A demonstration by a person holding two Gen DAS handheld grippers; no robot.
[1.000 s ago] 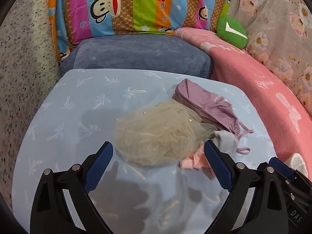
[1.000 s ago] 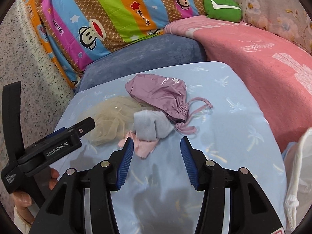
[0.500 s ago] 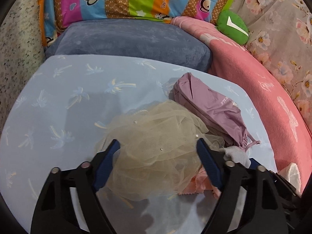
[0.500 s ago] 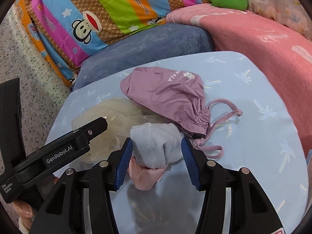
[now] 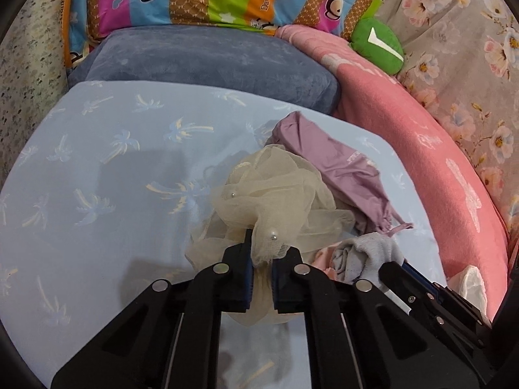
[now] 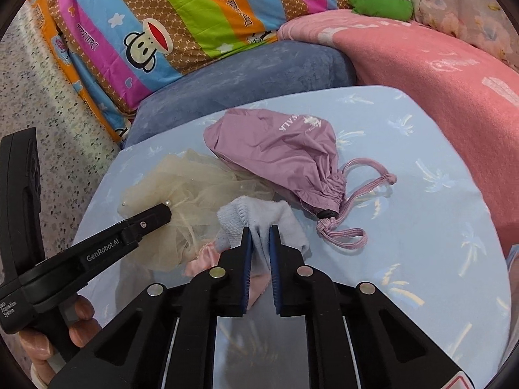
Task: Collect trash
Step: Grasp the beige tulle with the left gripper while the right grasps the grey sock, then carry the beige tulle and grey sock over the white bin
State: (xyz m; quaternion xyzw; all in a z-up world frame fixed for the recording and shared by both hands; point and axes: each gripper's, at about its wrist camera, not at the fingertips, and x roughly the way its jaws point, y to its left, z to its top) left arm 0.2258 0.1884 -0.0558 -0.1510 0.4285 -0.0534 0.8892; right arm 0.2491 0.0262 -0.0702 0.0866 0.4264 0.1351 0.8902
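Note:
A beige tulle bundle (image 5: 275, 194) with small pearls lies on the light blue palm-print tabletop (image 5: 97, 178). My left gripper (image 5: 261, 259) is closing its jaws and pinches a fold of the tulle between its pads. In the right wrist view this gripper (image 6: 162, 214) reaches into the tulle (image 6: 181, 188) from the left. My right gripper (image 6: 259, 236) is closing too, its blue pads squeezing a pale grey-blue sock (image 6: 259, 220). A pink cloth (image 6: 201, 259) lies partly under the sock. A purple drawstring pouch (image 6: 279, 149) rests just behind, untouched.
A blue-grey cushion (image 5: 201, 61) borders the tabletop's far edge and a pink blanket (image 5: 438, 149) its right side. A striped monkey-print pillow (image 6: 181, 22) and a green plush (image 6: 379, 0) sit behind. Something white and crumpled (image 5: 470, 285) shows at right. A hand (image 6: 81, 324) holds the left gripper.
Both grippers moved forward over the pile and went from wide open to shut, the left taking hold of the tulle and the right the sock. The tulle is now bunched up.

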